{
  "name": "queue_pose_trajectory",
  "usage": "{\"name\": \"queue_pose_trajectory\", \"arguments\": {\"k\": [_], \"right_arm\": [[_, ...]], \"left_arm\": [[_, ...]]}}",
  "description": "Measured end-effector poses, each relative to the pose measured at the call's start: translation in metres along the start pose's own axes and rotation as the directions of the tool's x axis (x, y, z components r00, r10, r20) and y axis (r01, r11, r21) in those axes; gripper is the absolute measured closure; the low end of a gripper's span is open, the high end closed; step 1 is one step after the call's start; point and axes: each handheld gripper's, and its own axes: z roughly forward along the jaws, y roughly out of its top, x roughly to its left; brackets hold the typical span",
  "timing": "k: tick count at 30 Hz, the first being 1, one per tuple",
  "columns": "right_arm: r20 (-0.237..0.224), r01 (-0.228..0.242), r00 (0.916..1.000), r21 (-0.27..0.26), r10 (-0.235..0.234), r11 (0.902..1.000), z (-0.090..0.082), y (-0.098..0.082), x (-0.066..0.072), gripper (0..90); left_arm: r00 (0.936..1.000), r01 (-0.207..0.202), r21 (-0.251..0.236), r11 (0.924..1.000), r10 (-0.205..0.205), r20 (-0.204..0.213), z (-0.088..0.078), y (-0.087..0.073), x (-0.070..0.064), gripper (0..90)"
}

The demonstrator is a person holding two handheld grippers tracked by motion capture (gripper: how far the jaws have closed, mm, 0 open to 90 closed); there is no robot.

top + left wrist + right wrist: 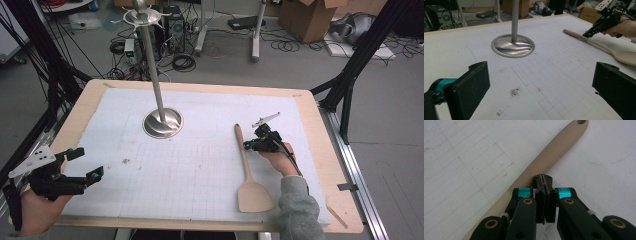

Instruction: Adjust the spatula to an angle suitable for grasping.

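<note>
A pale wooden spatula (245,160) lies flat on the white gridded mat (190,170), blade toward the person and handle pointing away. My right gripper (247,145) is shut, with its jaws pressed together and nothing between them. Its tips rest just over the spatula's handle (554,152), seen close in the right gripper view (542,178). From the left gripper view the spatula (599,45) and the right gripper (586,35) appear at the far right. My left gripper (87,162) stands open near the mat's left edge, its jaws wide apart (541,82) over bare mat.
A metal stand rises from a round steel base (162,123) at the mat's far middle, its pole (152,65) leaning slightly; the base (512,46) lies ahead of the left gripper. The mat sits on a wooden table (330,150). Cables and boxes cover the floor beyond.
</note>
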Motion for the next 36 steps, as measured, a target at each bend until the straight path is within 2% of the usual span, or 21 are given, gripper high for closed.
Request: {"name": "queue_pose_trajectory", "arguments": {"k": [14,22,25,28,31,36], "right_arm": [[-0.021,0.064,0.9978,0.029,-0.064,0.9975,0.01,0.015,0.014,90.0],[-0.018,0.069,0.9975,0.022,-0.069,0.9974,0.01,0.016,0.015,90.0],[-0.01,0.055,0.9984,-0.023,-0.055,0.9982,0.001,0.016,0.014,90.0],[-0.016,0.049,0.9986,-0.043,-0.05,0.9979,-0.011,0.016,0.016,90.0],[-0.016,0.065,0.9977,-0.062,-0.066,0.9959,-0.021,0.015,0.023,90.0],[-0.011,0.108,0.9939,-0.102,-0.109,0.9889,-0.036,0.014,0.041,90.0]], "left_arm": [[1.0,0.005,0.002,1.0,-0.005,-0.005,-0.002,-0.001,0.001,1.7],[1.0,0.005,0.006,1.0,-0.005,-0.005,-0.001,-0.002,0.0,1.7],[1.0,0.007,0.006,1.0,-0.007,-0.003,-0.001,-0.002,0.001,1.7],[1.0,0.005,0.008,1.0,-0.005,-0.003,-0.001,-0.002,0.001,1.7],[1.0,0.007,0.005,1.0,-0.007,-0.005,-0.001,-0.002,0.001,1.7],[1.0,0.008,0.001,1.0,-0.008,-0.004,-0.001,-0.001,0.001,1.7]]}}
